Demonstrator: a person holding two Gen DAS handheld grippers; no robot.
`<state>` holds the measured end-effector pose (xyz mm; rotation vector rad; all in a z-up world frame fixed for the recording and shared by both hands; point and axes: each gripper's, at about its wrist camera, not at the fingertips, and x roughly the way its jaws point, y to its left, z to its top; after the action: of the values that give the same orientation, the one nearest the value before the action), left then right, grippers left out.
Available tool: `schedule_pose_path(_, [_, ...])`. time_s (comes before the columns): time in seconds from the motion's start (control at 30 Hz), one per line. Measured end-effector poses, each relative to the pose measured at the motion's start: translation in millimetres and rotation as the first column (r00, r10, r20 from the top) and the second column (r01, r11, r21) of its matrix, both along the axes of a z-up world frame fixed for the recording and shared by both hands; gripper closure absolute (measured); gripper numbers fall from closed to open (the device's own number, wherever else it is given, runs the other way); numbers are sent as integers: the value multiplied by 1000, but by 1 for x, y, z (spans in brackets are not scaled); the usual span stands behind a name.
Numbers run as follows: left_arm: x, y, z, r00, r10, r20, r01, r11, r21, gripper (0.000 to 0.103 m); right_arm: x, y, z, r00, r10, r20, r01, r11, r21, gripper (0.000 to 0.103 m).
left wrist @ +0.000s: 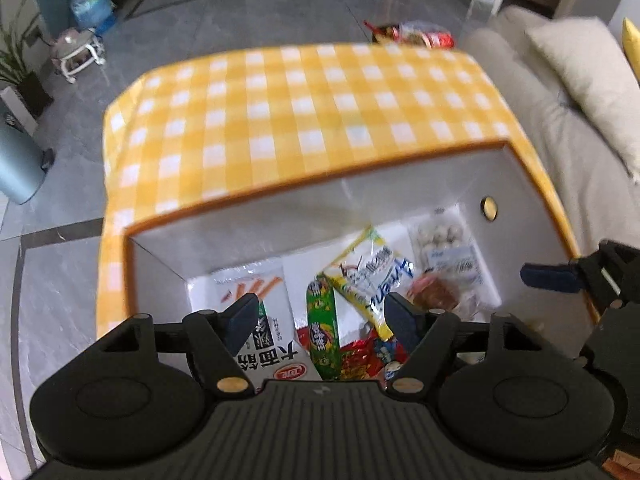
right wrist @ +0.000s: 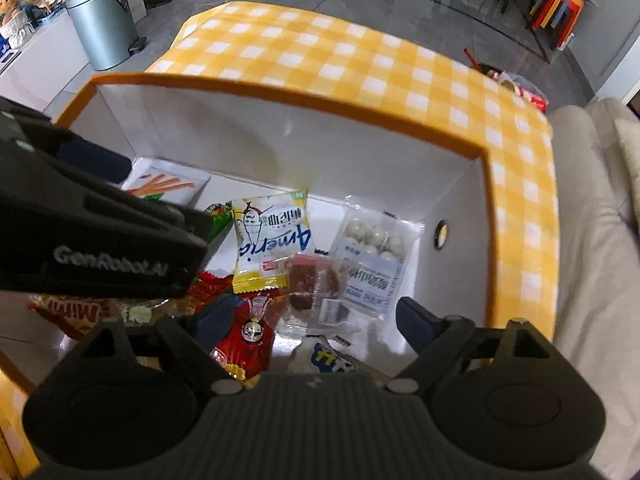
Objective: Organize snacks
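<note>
A white box with an orange rim point(left wrist: 304, 184) stands on the yellow checked tablecloth point(left wrist: 304, 104) and holds several snack packs. My left gripper point(left wrist: 320, 316) is open above it, over a green sausage pack point(left wrist: 322, 320) and a white noodle-snack bag point(left wrist: 260, 304). A yellow-white bag point(left wrist: 368, 276) and a clear bag of white balls point(left wrist: 444, 248) lie further right. My right gripper point(right wrist: 316, 320) is open above the box point(right wrist: 280, 96), over a red snack pack point(right wrist: 248, 332) and a clear-wrapped brown cake point(right wrist: 312, 280). The yellow-white bag point(right wrist: 272, 236) and the ball bag point(right wrist: 372, 248) lie beyond it.
The left gripper's body point(right wrist: 92, 232) reaches in from the left of the right wrist view. A beige sofa point(left wrist: 560, 120) runs along the right. Snack packets point(left wrist: 416, 34) lie past the table's far edge. A grey bin point(right wrist: 104, 20) stands on the floor to the left.
</note>
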<state>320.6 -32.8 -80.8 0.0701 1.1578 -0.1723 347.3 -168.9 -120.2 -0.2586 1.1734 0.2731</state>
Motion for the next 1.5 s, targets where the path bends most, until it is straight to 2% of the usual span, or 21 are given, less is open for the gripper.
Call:
schedule_pose_path(0.27, [-27,7,50,990,37,133,-35,999,-13,19,-18,-12,54,997,-32,73,30,999,27,12])
schedule_pose_path(0.43, [-53,11,87,964,56,259,-48,998,-34,19,-41,-17,89,987,-45,157,36,998,59,9])
schedule_pose_path(0.6, [-93,6,127,908,4,420,-18,999,28,19,-73,-28,127,960,-108,258,78,989,124,7])
schedule_pose_path(0.73, [-131,2,154,842,-36,539,-11,996,84,15,-104,-34,157,919,-145,368,94,984,154,4])
schedule_pose_path(0.87, [-164,-3,171,787,-63,614,-31,989,142,10,-140,-40,178,877,-170,449,86,976,202,4])
schedule_pose_path(0.97, [-182,-4,176,763,-62,643,-38,989,142,8,-166,-43,187,853,-180,491,70,970,233,4])
schedule_pose_path(1.13, [-205,-5,171,738,-63,672,-33,991,129,8,-207,-44,194,808,-166,566,29,970,243,4])
schedule_pose_path(1.23, [-217,-3,163,745,-39,666,-51,992,115,8,-229,-44,193,786,-149,600,-3,969,245,4])
schedule_pose_path(1.33, [-224,1,151,773,-10,635,-56,995,83,8,-245,-45,189,778,-149,610,-15,967,256,4])
schedule_pose_path(1.5, [-225,10,128,824,39,565,-97,993,72,8,-255,-43,170,788,-176,590,14,963,269,4])
